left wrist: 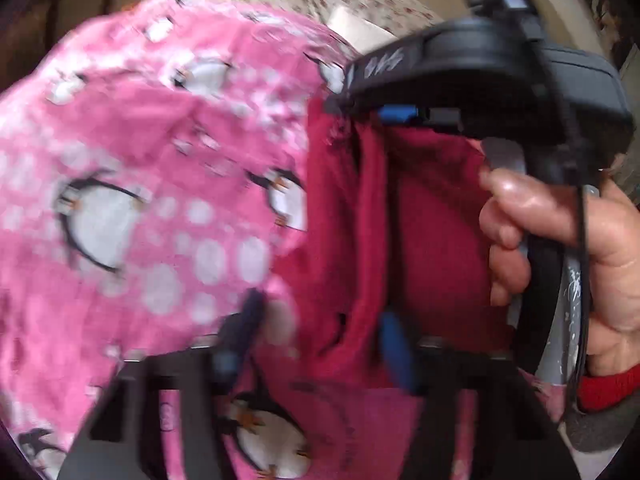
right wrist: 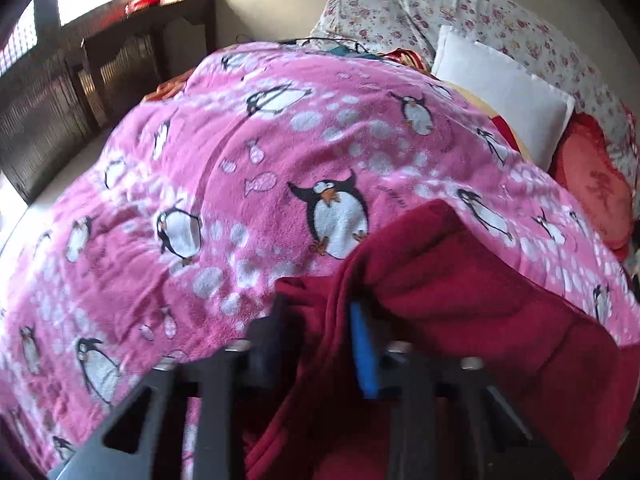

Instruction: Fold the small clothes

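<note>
left fingers point(left wrist: 320, 344) pinched on a fold of the dark red fleece garment point(left wrist: 436, 240). right fingers point(right wrist: 320, 344) also clamped on that same fleece point(right wrist: 460, 280), cloth bunched between the pads. the two grippers sit near each other, right gripper point(left wrist: 400, 114) opposite mine. garment hangs lifted over the pink penguin-print blanket point(right wrist: 240, 200) on the bed. judging by this: a fold is midway, edges brought together, nothing laid flat yet. white pillow point(right wrist: 500, 92) beyond.

Both grippers, left point(left wrist: 320, 344) and right point(right wrist: 320, 328), fingers closed together
</note>
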